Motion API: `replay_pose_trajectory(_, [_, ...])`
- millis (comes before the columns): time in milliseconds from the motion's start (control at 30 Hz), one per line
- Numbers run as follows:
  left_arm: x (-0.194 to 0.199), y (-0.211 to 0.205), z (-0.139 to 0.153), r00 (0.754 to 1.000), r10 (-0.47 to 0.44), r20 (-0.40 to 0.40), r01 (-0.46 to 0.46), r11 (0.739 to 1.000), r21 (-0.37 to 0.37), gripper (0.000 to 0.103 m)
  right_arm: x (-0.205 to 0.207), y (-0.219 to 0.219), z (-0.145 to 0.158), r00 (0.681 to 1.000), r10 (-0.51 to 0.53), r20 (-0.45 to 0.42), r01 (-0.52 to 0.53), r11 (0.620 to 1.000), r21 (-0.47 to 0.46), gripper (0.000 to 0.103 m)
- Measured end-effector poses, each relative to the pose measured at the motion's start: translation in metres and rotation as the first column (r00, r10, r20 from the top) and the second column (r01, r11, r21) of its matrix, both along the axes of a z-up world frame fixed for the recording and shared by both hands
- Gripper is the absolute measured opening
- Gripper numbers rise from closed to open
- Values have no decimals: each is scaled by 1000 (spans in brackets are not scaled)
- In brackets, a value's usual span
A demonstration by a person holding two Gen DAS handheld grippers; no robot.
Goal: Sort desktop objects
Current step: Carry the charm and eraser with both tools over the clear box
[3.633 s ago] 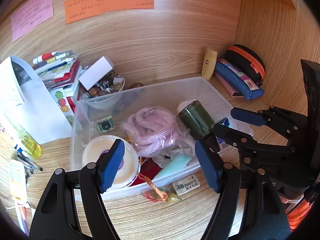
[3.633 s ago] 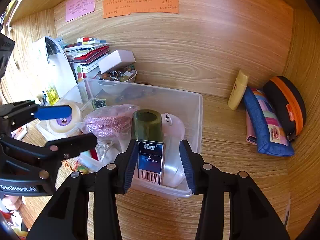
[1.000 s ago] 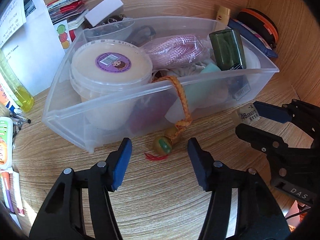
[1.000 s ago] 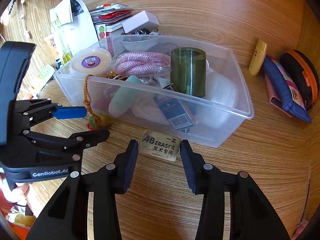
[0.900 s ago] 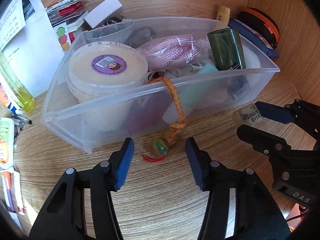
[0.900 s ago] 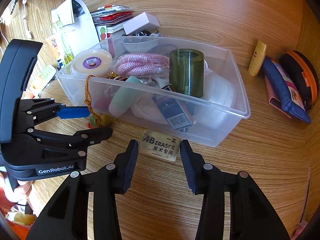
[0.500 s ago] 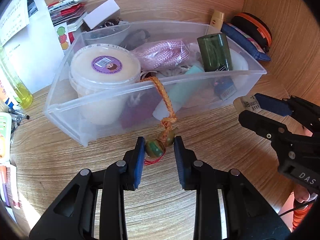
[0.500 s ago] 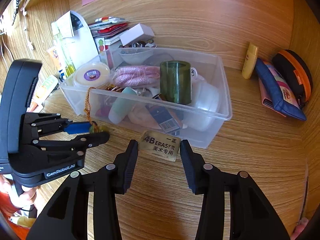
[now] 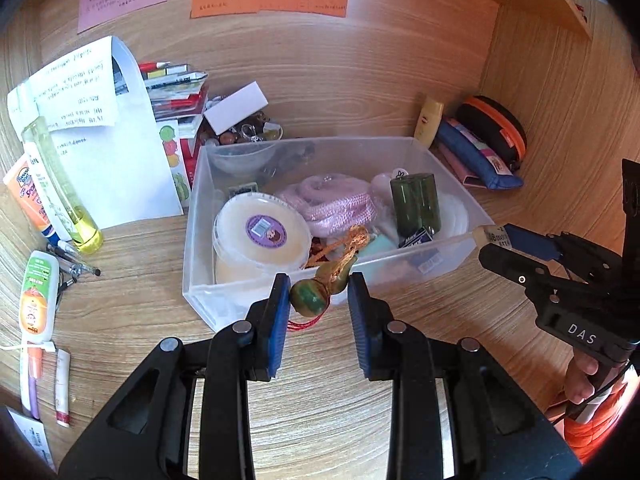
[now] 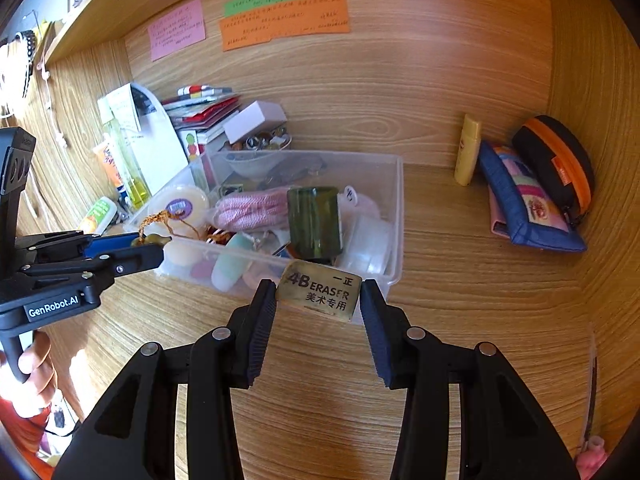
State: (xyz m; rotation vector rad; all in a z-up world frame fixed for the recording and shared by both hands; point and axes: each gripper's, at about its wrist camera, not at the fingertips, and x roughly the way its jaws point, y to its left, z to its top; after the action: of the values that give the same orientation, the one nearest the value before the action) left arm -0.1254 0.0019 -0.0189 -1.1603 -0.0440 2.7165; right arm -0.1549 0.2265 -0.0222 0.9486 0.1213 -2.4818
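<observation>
A clear plastic bin [image 9: 192,240] on the wooden desk holds a round tub [image 9: 262,234], pink cord [image 9: 332,204], a dark green cup [image 9: 414,202] and other small items. My left gripper [image 9: 319,304] is shut on a green gourd charm [image 9: 310,300], held above the bin's front edge; its orange cord [image 9: 344,246] trails into the bin. My right gripper [image 10: 319,298] is shut on a 4B eraser [image 10: 320,292], raised in front of the bin [image 10: 394,216]. The right gripper also shows in the left wrist view [image 9: 490,242] at the bin's right corner.
Left of the bin are tubes [image 9: 38,296], pens and a yellow bottle [image 9: 60,188]. White paper [image 9: 104,136], books and a bead bowl [image 9: 240,132] stand behind it. Pencil cases [image 10: 532,196] and a yellow tube [image 10: 468,150] sit at the back right. Wooden walls close in behind and to the right.
My left gripper closed on the gourd charm and lifted it off the desk. My right gripper lifted the eraser off the desk. Both views pulled back and up.
</observation>
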Motion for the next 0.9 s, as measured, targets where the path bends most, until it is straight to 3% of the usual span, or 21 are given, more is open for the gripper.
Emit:
replay_pose_trajectory(200, [-9, -5, 9, 1000, 4, -27, -4, 1000, 0, 29, -12, 3, 6, 1000, -20, -16, 21, 1000, 10, 40])
replay_pose_trajectory(733, [-33, -1, -9, 1000, -22, 10, 22, 1000, 17, 29, -32, -28, -2, 999, 36, 1, -36, 998, 46, 40])
replay_pose_trajectory(900, [-34, 7, -12, 999, -37, -5, 36, 999, -19, 29, -35, -32, -5, 999, 47, 4, -47, 998, 47, 40])
